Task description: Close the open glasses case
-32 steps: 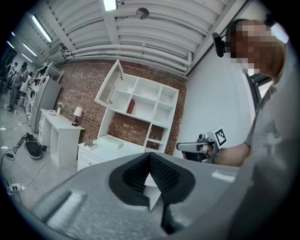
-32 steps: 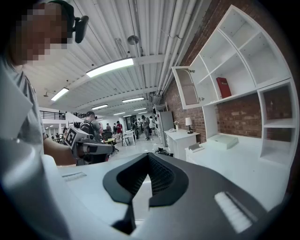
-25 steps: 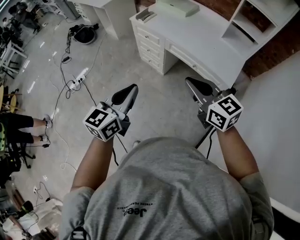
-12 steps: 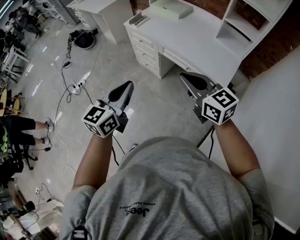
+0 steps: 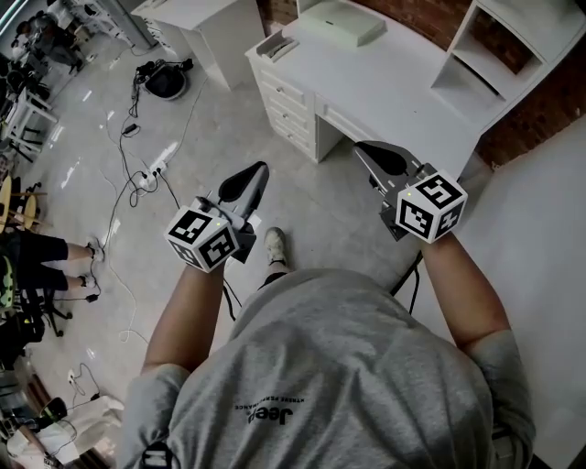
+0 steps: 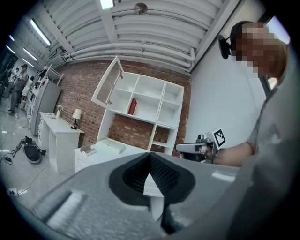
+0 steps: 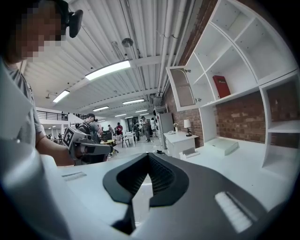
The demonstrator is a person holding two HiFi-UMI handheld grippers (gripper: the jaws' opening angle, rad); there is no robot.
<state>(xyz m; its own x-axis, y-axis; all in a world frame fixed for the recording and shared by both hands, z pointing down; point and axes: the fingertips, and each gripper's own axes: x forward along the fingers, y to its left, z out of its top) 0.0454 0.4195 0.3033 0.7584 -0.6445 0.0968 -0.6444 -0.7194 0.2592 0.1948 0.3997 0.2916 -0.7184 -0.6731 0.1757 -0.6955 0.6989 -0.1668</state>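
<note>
Two closed, empty claws held off from the desk, case not reached.

Counted two grippers. The left gripper and right gripper each had jaws pressed together with nothing between them. One white desk. One glasses case sat at its left end corner, with one pale flat box just behind it. One red book stood in the shelves above. The case's long axis ran roughly along the desk's end edge, slanting up to the right in the head view. Which end faced where, and how far the lid stood up, were too small to tell. Both grippers pointed deskward, well apart from the case. One shoe showed on the floor between them, and the torso hid the rest of the leg.
</note>
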